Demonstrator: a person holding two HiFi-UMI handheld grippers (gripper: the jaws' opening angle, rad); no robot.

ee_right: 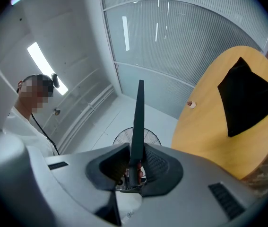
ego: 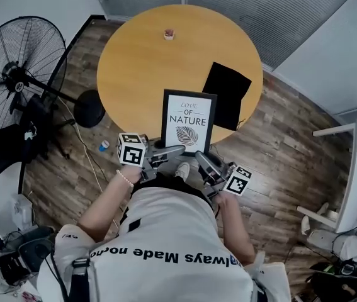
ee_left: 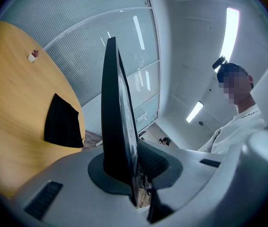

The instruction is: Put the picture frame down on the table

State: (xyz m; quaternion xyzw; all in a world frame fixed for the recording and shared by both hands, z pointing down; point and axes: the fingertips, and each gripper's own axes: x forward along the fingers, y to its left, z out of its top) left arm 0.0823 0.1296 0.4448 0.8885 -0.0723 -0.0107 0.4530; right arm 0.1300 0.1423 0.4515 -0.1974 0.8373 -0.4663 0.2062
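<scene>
Head view showed the picture frame [ego: 189, 121] held face up over the near edge of the round tabletop [ego: 141, 61], the left tool [ego: 179, 148] and right tool [ego: 201, 160] each clamped on its near edge. It seemed not yet set down; next came lowering it level beside the black cloth [ego: 227, 93]. A fan [ego: 21, 68] stood on the plank floor [ego: 285, 150]
</scene>
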